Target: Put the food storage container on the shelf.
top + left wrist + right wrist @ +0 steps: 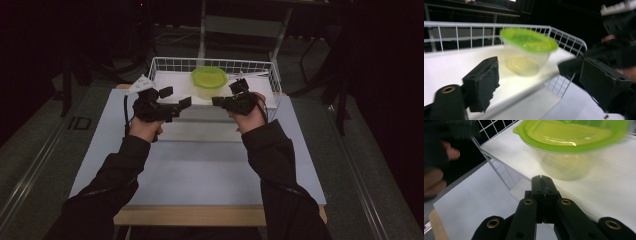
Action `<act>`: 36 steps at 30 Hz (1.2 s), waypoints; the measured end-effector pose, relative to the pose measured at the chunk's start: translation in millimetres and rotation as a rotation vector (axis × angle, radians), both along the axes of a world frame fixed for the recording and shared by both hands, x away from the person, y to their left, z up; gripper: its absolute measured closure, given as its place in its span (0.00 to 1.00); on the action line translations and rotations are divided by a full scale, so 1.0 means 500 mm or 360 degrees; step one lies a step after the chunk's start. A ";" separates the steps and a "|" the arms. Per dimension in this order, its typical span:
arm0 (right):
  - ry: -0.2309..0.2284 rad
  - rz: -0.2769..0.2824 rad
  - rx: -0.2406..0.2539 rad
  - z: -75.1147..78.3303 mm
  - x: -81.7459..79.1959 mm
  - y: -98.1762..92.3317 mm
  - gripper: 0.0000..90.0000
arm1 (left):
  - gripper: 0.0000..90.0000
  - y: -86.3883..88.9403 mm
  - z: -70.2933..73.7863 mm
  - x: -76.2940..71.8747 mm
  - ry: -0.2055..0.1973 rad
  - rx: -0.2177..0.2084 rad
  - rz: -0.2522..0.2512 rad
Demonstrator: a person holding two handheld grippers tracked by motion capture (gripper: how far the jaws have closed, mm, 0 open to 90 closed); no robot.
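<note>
Black jaws of the left gripper (176,98) stood wide apart and empty, the clear container (526,60) with its green lid (209,77) just ahead in the wire basket (165,63). Beyond it, the right gripper (544,185) was pressed together, holding nothing.

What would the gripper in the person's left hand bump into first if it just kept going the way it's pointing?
Probably the clear tub with the green lid. Seen from the left gripper, the tub sits between its wide-open jaws, up on the white board in the wire basket. The board's near edge lies lower and might catch first; depth is unclear.
</note>
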State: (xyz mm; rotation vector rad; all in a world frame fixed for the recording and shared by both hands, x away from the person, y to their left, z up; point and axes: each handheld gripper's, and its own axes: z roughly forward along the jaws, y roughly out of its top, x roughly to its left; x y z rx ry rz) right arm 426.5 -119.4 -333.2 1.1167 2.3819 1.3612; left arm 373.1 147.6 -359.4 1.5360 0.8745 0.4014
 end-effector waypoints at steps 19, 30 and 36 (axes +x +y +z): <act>-0.0028 -0.0094 0.0007 -0.019 0.050 0.060 0.96 | 0.15 0.006 -0.053 -0.074 -0.0001 0.0035 -0.0090; -0.0103 0.0074 0.0050 -0.036 -0.016 0.064 0.82 | 0.12 0.010 -0.071 -0.091 0.0002 0.0052 -0.0146; -0.0181 0.0161 0.0043 -0.049 -0.080 0.040 0.47 | 0.07 0.017 -0.093 -0.123 -0.0026 0.0068 -0.0243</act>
